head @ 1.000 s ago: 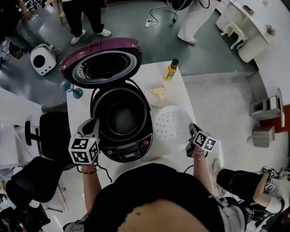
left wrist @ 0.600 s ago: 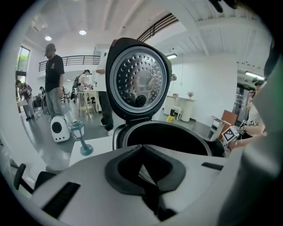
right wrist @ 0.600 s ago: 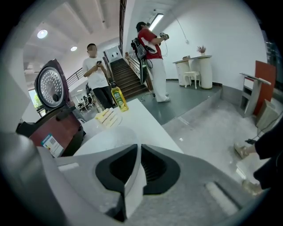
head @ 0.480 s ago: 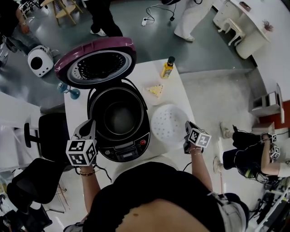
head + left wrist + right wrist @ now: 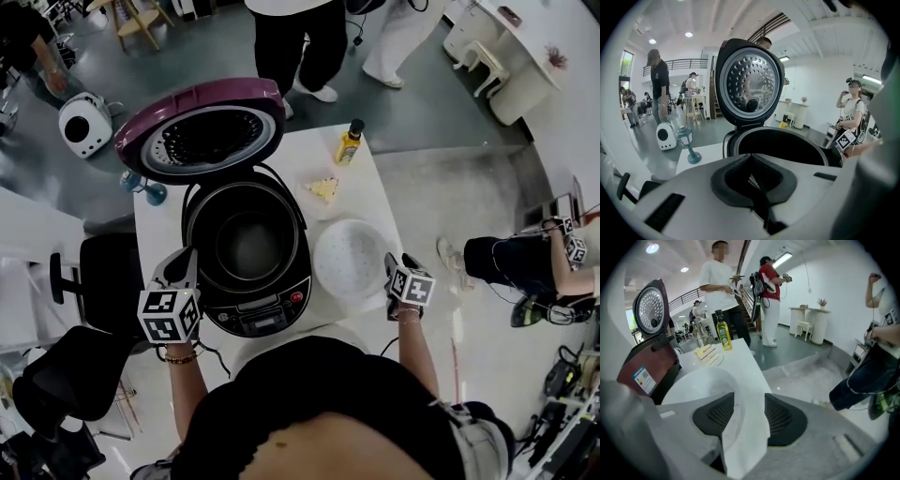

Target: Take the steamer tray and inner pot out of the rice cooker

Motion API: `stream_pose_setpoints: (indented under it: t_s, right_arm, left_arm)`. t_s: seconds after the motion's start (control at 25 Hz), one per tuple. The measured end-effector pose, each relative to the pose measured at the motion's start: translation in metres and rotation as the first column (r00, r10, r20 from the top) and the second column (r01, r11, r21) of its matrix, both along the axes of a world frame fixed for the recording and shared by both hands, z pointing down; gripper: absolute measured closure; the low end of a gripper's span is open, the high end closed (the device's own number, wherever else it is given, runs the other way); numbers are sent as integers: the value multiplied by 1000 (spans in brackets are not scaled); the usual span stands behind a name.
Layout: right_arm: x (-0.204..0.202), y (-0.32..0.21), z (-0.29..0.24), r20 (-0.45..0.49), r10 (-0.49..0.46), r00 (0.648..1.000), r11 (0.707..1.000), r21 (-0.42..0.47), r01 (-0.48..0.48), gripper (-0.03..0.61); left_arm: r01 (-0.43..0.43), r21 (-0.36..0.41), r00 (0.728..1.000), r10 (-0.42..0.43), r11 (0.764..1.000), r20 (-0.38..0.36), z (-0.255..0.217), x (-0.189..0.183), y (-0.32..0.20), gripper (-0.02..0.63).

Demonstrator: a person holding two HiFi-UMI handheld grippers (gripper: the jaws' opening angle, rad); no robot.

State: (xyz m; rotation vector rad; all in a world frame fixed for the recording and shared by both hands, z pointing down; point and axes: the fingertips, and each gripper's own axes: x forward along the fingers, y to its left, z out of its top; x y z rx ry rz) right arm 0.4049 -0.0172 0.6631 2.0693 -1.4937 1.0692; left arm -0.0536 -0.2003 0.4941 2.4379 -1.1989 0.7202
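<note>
- Steamer tray [image 5: 354,260]: white, round, perforated plastic, lying flat on the white table [image 5: 375,187], just right of the rice cooker [image 5: 267,317].
- Inner pot [image 5: 251,246]: dark, smooth and round, sitting inside the cooker under the raised magenta lid [image 5: 202,127].
- Right gripper [image 5: 749,418]: ribbed dark pads standing apart, having just been opening; the tray's rim is lying between them, unclamped.
- Left gripper [image 5: 752,178]: jaws closed, holding nothing, pointing at the cooker's rim.
- Against the earlier frames: the tray is staying in place.
</note>
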Motion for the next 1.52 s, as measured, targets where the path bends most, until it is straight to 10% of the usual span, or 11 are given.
stream_pose_setpoints:
  t_s: [0.24, 0.36, 0.44, 0.6, 1.08, 1.24, 1.52]
  right_arm:
    - [-37, -65, -108, -203, -184, 962, 967, 140, 215, 369]
    - [-102, -110, -168, -258, -340, 904, 889, 224, 399, 346]
    - [-152, -133, -201, -301, -446, 843, 822, 236, 519, 321]
    - [-229, -168, -206, -366, -643, 673, 701, 72, 709, 290]
    - [-255, -217, -125, -342, -807, 481, 585, -356, 729, 288]
    - [-256, -223, -112, -350, -844, 407, 532, -446, 719, 288]
    - [-260, -223, -126, -372, -822, 431, 558, -379, 738, 361]
  left_arm:
    - [24, 57, 994, -30, 998, 103, -2, -11, -8, 607]
    - [10, 70, 990, -19, 997, 137, -4, -7, -9, 586]
    - [-10, 70, 988, -1, 997, 153, -5, 1, -9, 451]
    - [-34, 83, 979, 17, 996, 205, -11, 13, -17, 362]
    - [-64, -28, 935, 69, 998, 346, 28, 14, -36, 310]
    - [-113, -12, 875, 106, 993, 472, 36, 10, -45, 298]
    - [-141, -47, 869, 146, 989, 472, 38, 12, -45, 307]
